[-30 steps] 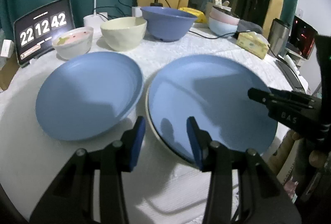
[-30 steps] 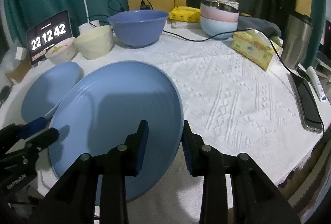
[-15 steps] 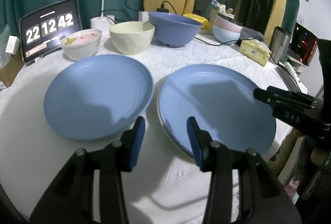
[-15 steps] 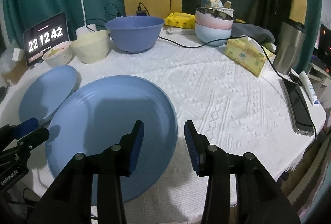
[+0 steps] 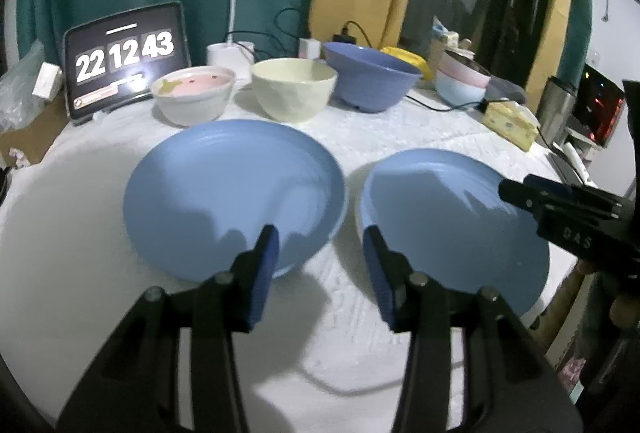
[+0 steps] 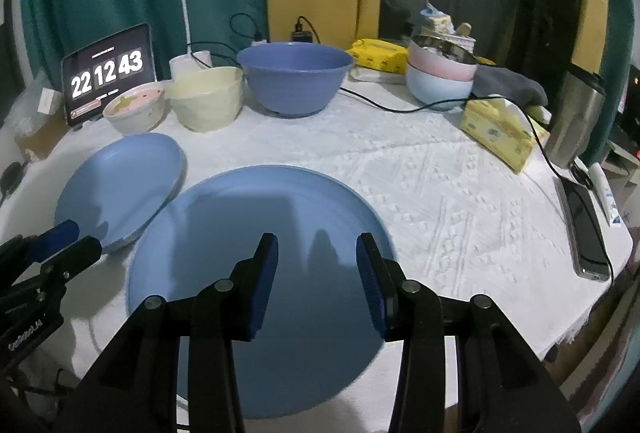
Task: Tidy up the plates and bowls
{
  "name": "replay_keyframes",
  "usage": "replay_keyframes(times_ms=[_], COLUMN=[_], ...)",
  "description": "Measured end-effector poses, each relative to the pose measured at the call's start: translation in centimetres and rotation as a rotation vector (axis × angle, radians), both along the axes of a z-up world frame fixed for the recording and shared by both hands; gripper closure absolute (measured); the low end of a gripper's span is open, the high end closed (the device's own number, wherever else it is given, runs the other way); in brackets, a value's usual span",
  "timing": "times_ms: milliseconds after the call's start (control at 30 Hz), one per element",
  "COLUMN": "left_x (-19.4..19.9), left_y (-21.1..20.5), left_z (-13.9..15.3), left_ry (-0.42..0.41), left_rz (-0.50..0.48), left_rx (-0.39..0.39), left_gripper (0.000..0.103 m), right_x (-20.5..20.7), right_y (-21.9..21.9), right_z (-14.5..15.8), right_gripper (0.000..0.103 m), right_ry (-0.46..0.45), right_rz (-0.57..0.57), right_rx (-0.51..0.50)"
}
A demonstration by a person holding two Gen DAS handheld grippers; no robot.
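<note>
Two blue plates lie side by side on the white tablecloth: a left plate [image 5: 234,193] [image 6: 120,185] and a right plate [image 5: 452,225] [image 6: 260,257] that rests on a cream plate. Behind them stand a pink-lined bowl [image 5: 193,99], a cream bowl [image 5: 294,93] and a large blue bowl [image 5: 370,81] [image 6: 294,77]. My left gripper [image 5: 319,253] is open and empty above the cloth between the plates' near rims. My right gripper [image 6: 317,261] is open and empty over the right plate's near part. Each gripper shows in the other's view.
A tablet clock [image 5: 126,57] and a lamp base [image 5: 230,53] stand at the back left. Stacked pink and pale blue bowls [image 6: 442,77], a yellow tissue pack [image 6: 500,133], a steel tumbler [image 6: 576,117], cables and a phone [image 6: 586,233] sit on the right side.
Both grippers have drawn back and risen from the plates. The right gripper's jaws have opened wider. The right plate now lies flat on the table.
</note>
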State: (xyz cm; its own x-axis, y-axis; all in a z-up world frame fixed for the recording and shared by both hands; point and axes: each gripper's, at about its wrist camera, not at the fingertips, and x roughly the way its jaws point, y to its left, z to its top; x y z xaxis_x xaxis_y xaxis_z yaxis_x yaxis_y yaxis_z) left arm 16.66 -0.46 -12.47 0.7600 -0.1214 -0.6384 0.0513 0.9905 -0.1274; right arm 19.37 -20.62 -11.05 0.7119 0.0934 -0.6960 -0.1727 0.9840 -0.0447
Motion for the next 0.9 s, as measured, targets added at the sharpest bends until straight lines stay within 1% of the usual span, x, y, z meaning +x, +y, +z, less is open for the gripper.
replay_keyframes(times_ms=[500, 567, 633, 900], left_x=[0.5, 0.6, 0.8, 1.0], left_y=[5.1, 5.7, 6.4, 9.0], left_z=[-0.2, -0.3, -0.3, -0.4], left_ry=[-0.013, -0.012, -0.011, -0.020], left_rz=[0.087, 0.095, 0.107, 0.151], left_rx=[-0.036, -0.039, -0.047, -0.061], left_gripper=[0.054, 0.052, 0.041, 0.040], right_x=[1.3, 1.5, 1.6, 2.4], right_y=[4.8, 5.5, 6.1, 8.4], right_z=[0.4, 0.4, 0.4, 0.4], right_gripper=[0.060, 0.060, 0.060, 0.060], right_ry=[-0.002, -0.002, -0.001, 0.003], right_rz=[0.061, 0.069, 0.078, 0.106], right_rx=[-0.040, -0.046, -0.052, -0.069])
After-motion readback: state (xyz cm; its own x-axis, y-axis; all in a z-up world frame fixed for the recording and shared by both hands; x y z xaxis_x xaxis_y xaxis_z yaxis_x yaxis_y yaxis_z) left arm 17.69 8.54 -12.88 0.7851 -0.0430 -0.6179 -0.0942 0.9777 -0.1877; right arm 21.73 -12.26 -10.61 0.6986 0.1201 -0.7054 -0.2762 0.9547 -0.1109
